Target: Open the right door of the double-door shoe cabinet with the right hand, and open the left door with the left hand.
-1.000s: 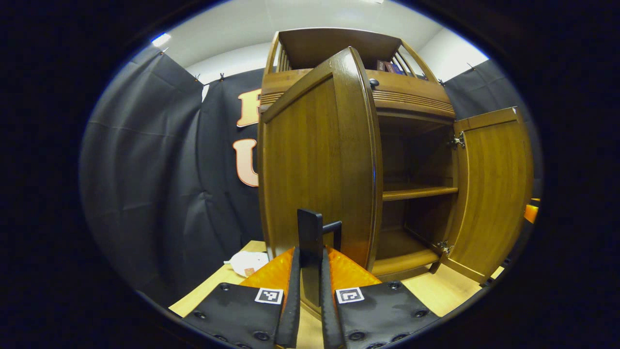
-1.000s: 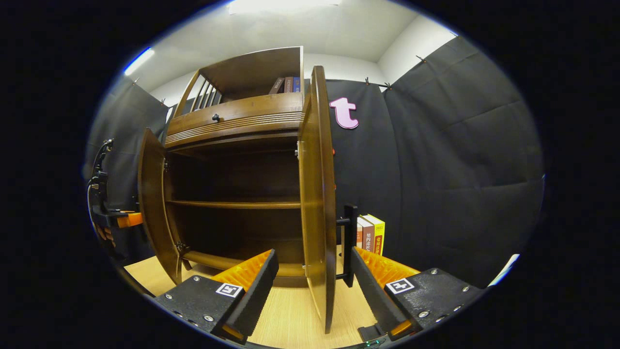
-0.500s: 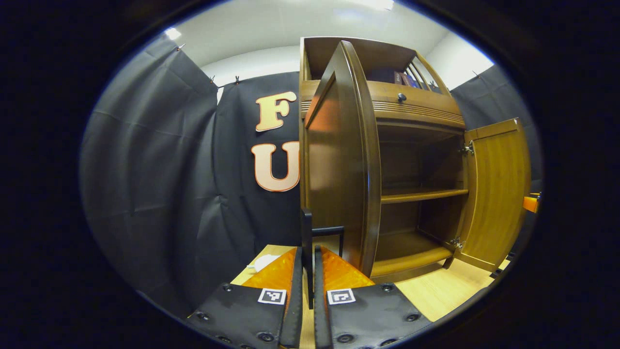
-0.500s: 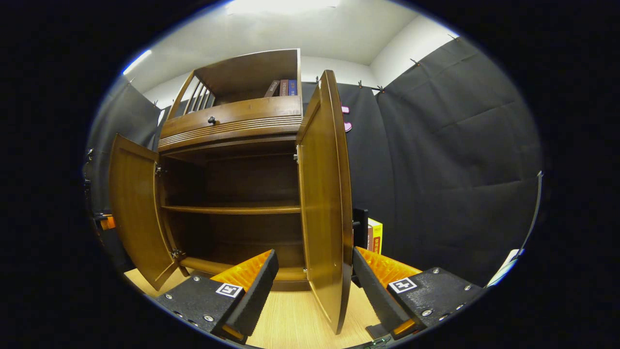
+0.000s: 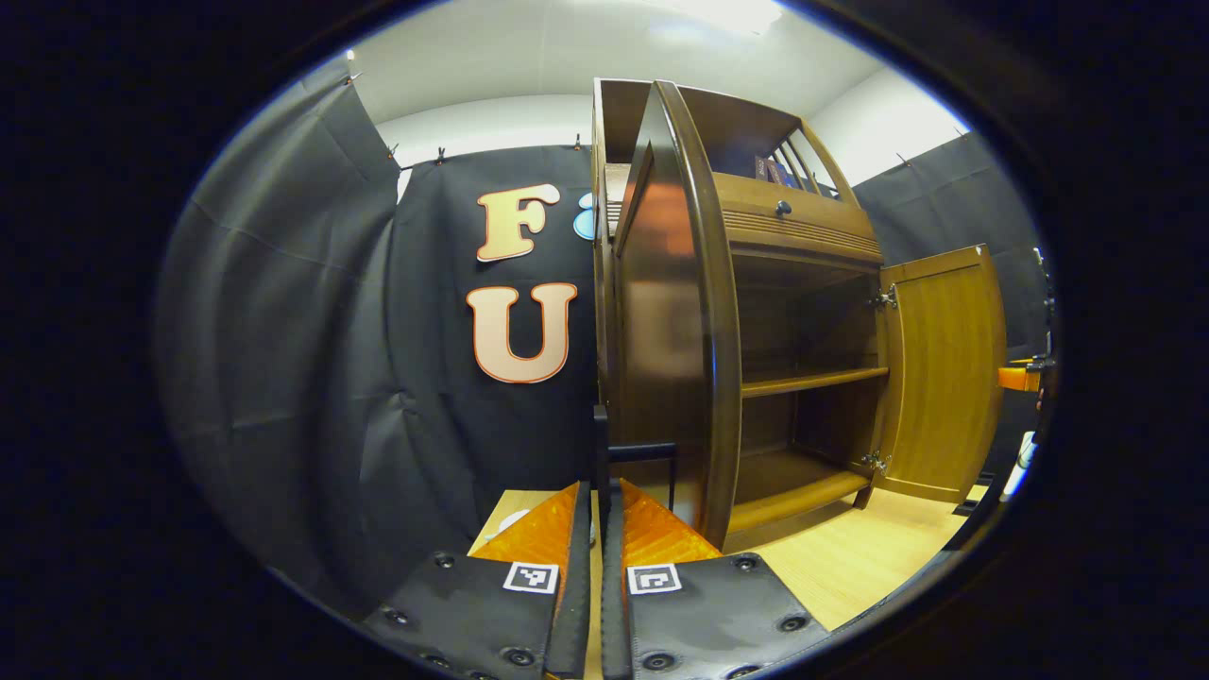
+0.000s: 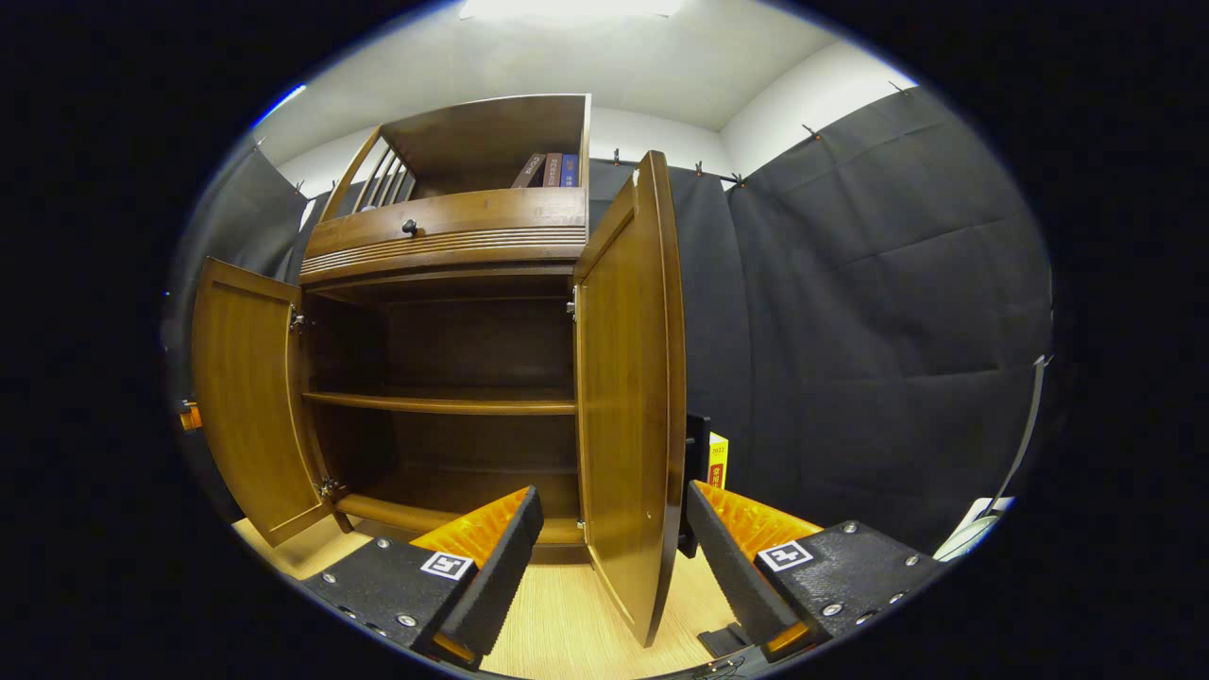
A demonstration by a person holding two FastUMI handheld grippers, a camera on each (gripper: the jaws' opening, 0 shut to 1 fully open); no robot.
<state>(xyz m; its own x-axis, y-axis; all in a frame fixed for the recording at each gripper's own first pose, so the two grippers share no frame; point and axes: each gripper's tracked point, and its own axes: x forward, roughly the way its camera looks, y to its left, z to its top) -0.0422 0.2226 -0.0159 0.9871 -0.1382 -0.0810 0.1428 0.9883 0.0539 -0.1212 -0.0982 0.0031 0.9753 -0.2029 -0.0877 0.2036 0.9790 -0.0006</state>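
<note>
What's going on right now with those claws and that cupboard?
Left tool shut on left door's black handle. Right tool open, straddling right door. Both doors open.

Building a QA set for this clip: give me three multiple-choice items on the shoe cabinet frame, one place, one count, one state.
1. Where do the books stand?
A. on the cabinet's open top shelf
B. on the middle shelf inside
C. on the left door

2. How many shelf boards split the space behind the doors?
A. one
B. three
C. none

3. What state is the left hand-held gripper in?
A. wide open, away from the door
B. shut on the left door's black handle
C. shut on a book

Key: 1 A, the book spines show above the drawer. 2 A, a single board crosses the open interior. 3 B, both fingers press the handle bar of the left door, while the right hand-held gripper stands open astride the right door.
</note>
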